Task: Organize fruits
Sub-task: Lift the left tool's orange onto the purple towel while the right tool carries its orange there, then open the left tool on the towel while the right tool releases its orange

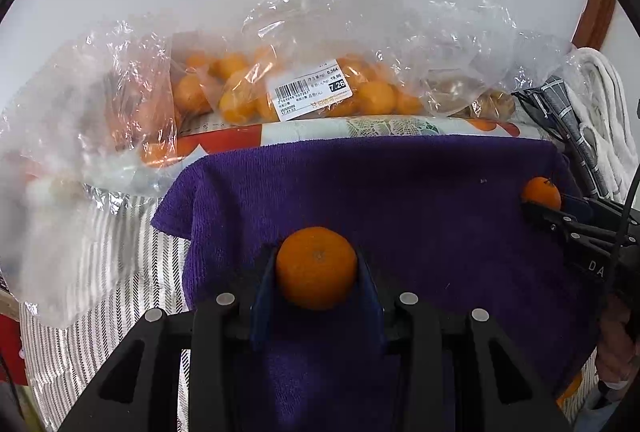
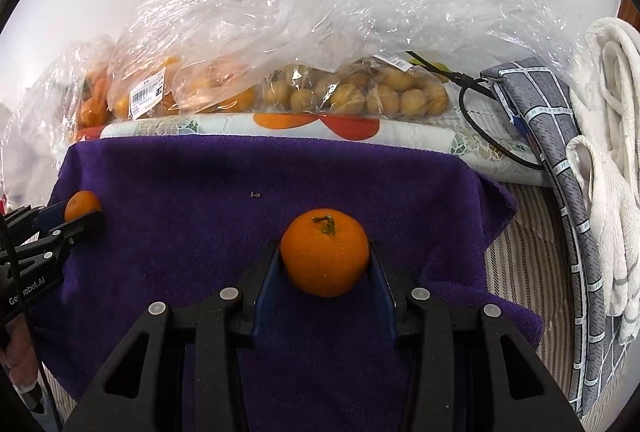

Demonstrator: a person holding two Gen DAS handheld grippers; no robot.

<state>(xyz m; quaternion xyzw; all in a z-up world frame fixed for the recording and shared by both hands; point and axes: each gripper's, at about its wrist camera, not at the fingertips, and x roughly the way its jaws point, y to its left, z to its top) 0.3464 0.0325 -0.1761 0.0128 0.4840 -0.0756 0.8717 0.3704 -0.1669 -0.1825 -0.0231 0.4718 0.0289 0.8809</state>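
Gripping a small round orange mandarin (image 1: pixel 316 267) between its blue-lined jaws, the left gripper (image 1: pixel 316 272) hovers over a purple terry-cloth towel (image 1: pixel 400 199) spread on the counter, the fruit's navel end facing the camera. The right gripper (image 2: pixel 325 264) is likewise clamped on a second orange mandarin with a short green stem (image 2: pixel 325 252), held above the same towel; each gripper shows at the edge of the other's view, well apart across the cloth. Behind the towel's far edge, on a floral-printed cloth (image 2: pixel 280 125), lie crumpled clear plastic bags: one bag of orange mandarins with a white barcode price label (image 1: pixel 312 91) and, to its right, a bag of pale brown round fruits (image 2: pixel 360 91). A grey grid-patterned fabric (image 2: pixel 560 151) and white towels (image 2: pixel 612 171) sit at the right side.
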